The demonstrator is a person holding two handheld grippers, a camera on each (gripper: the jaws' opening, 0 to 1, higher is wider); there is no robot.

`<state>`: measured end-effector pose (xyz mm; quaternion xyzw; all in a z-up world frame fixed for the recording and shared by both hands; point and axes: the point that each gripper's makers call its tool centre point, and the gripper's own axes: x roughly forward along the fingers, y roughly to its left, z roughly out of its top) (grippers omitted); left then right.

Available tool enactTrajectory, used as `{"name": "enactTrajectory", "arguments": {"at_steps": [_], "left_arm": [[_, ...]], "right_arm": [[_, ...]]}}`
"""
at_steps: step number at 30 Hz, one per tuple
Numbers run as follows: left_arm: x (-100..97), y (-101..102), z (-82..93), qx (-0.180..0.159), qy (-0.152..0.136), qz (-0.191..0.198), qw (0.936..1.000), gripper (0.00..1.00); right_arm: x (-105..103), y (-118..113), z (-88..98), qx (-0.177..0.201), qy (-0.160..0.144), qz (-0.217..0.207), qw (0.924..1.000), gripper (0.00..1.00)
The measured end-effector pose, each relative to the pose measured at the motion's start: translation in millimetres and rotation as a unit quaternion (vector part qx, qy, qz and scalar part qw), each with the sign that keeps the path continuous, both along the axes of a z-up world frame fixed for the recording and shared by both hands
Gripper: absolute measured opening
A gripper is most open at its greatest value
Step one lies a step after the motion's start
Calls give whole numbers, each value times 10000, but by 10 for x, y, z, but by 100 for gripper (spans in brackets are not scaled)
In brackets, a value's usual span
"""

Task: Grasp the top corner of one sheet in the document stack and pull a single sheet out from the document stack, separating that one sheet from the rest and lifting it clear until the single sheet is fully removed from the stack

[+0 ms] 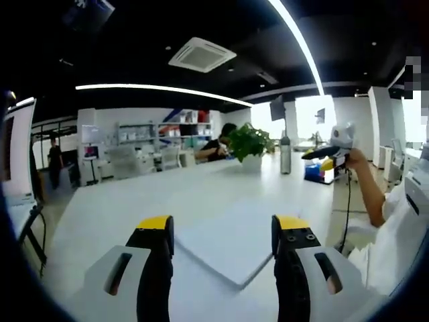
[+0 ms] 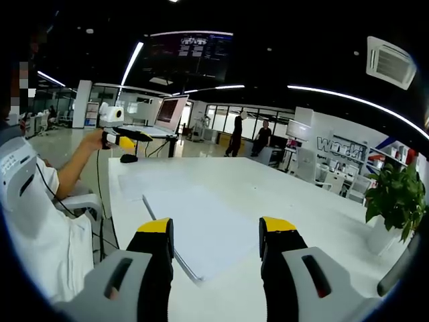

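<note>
White table [image 1: 134,201] in open office; potted plant [image 1: 249,142] at far edge. Document stack [image 1: 228,238] lies flat near both grippers. Left gripper [image 1: 224,235] and right gripper [image 2: 213,236]: jaws wide, empty, above stack.

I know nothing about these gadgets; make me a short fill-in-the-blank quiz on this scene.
1. The document stack lies on a ____ table.
2. The left gripper has jaws tipped in ____.
3. Both the left gripper and the right gripper stand ____, holding nothing.
4. The plant has ____ leaves.

Missing: white; yellow; open; green
</note>
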<state>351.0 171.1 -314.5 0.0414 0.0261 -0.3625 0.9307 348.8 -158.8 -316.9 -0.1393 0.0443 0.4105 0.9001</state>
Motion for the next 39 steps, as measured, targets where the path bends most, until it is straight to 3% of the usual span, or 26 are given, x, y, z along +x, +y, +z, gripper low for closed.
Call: {"name": "enactTrajectory", "arguments": {"at_steps": [16,28,39], "left_arm": [[27,-56,-35,201,-18,-29,9998,59],[-2,-53,22,170,-116,-39,9998,59],[23,-25,-50,182,-26,-3,9998,59]], "right_arm": [[18,40,-29,-79,24,50,10000,51],[29,7,-22,-25,38,-4,10000,51],[-9,27,-17,-24,17,40,10000,51]]}}
